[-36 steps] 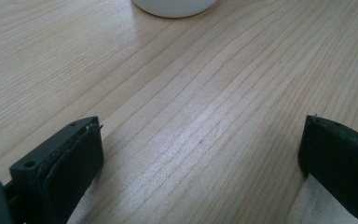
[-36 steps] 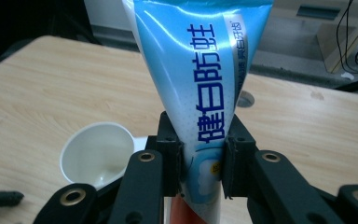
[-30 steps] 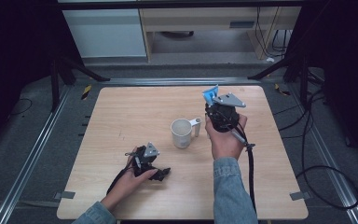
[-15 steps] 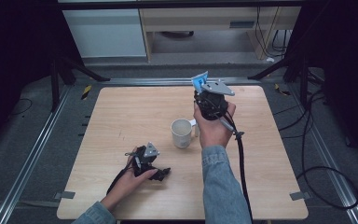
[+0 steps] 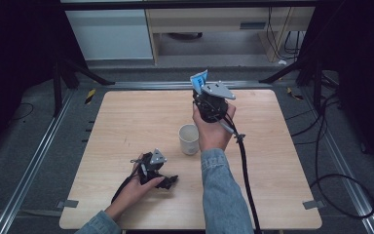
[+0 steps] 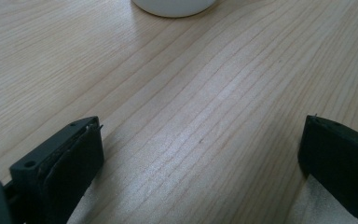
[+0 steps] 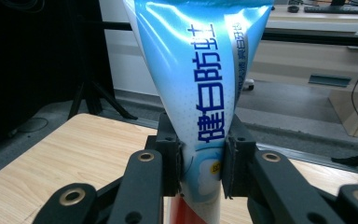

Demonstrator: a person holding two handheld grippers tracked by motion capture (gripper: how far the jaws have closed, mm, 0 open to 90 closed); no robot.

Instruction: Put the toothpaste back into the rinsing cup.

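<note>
My right gripper (image 5: 198,92) is held up above the far middle of the wooden table (image 5: 282,185), shut on a blue-and-white toothpaste tube (image 5: 199,79) that stands upright with its flat crimped end on top. In the right gripper view the two pads squeeze the tube (image 7: 200,70) near its lower part, at my right gripper (image 7: 201,163). A white cup (image 5: 189,139) stands on the table just in front of that hand. My left gripper (image 5: 168,181) lies low on the table near the front left, open with nothing between its jaws (image 6: 200,154). The cup's base (image 6: 175,5) shows ahead of it.
A thick black cable (image 5: 243,165) trails from the right gripper across the table's front. Behind the table stand a white cabinet (image 5: 112,34) and a wooden shelf unit (image 5: 214,29). Tripod legs (image 5: 78,73) and cables (image 5: 331,161) lie on the floor beside the metal rails.
My right gripper has carried the tube to the left and a little up, from right of the cup to behind it. The left gripper has stayed put.
</note>
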